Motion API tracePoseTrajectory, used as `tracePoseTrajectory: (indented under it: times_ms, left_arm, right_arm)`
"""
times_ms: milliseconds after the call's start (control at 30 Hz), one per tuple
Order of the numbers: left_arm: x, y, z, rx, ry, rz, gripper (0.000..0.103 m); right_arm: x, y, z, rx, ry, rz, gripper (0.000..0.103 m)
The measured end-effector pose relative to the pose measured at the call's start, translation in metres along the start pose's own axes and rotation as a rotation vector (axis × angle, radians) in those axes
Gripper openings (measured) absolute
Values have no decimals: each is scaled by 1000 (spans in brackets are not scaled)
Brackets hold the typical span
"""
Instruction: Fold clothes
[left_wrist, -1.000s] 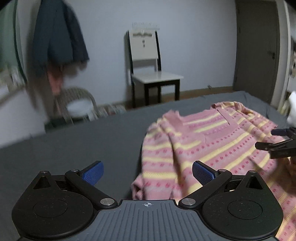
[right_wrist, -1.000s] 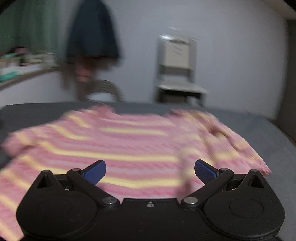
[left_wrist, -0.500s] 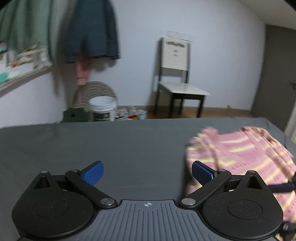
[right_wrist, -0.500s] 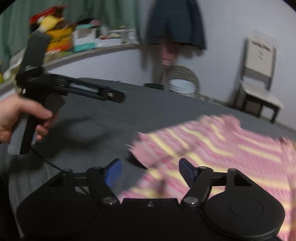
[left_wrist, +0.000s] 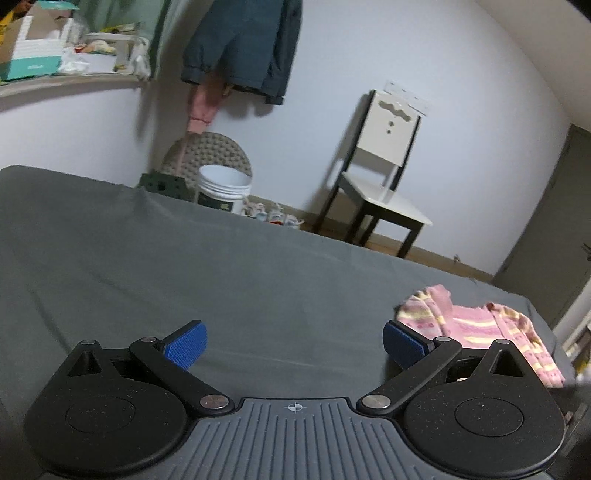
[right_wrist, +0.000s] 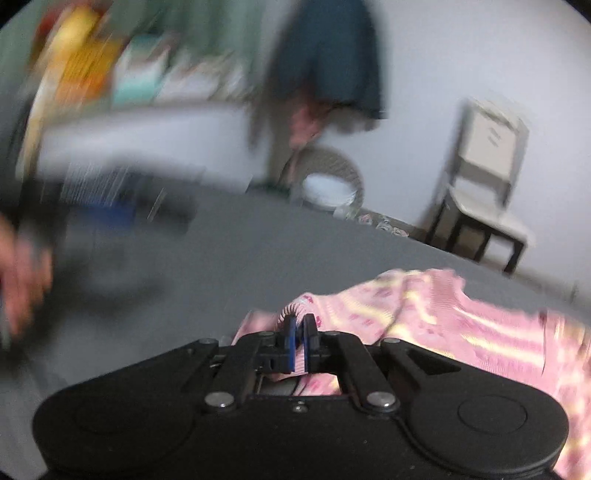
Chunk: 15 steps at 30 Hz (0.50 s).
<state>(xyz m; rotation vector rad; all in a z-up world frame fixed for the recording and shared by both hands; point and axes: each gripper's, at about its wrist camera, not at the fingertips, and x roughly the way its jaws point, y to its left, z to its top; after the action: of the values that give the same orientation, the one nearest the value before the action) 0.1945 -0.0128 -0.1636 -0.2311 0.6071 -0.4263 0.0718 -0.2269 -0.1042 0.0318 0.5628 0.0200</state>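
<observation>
My right gripper (right_wrist: 300, 341) is pinched tight on a ribbed edge of the pink striped sweater (right_wrist: 461, 325), a sliver of knit caught between the blue pads (right_wrist: 291, 343). The rest of the garment spreads away to the right of those jaws, lying rumpled on the grey sheet (right_wrist: 221, 266). My left gripper (left_wrist: 293, 341) hangs over bare sheet with its jaws spread wide and nothing between them; its right blue pad (left_wrist: 402, 341) sits just in front of the sweater's near corner, though I cannot tell whether it touches. From that view the sweater is a small heap at the right edge of the bed. At the left of the right wrist view a blurred hand (right_wrist: 18, 273) holds a dark tool that I cannot make out. Beyond the bed stand a white bucket (left_wrist: 224, 186) against a round wicker piece, and a white-seated chair (left_wrist: 384, 184). A dark jacket (left_wrist: 243, 48) hangs on the far wall beside a cluttered shelf (left_wrist: 66, 79).
</observation>
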Motion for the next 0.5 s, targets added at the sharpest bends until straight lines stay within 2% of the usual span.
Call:
tracePoseTrajectory:
  times_ms: [133,233,333,500]
  left_arm:
    - [-1,-2,2,-12,4,-35,102]
    - [-1,-6,2,-10,20,-52,102]
    - [0,-13,3,11,32,-51,102]
    - [1,-13,4,18,31,-18,102]
  right_arm:
    - [-14,-95,11,472,-59,92,5]
    - [-5,-139,16,665,-28,180,5]
    - [9,-144,31,734,27,304,5]
    - [64,-99,82,694,139,446,5]
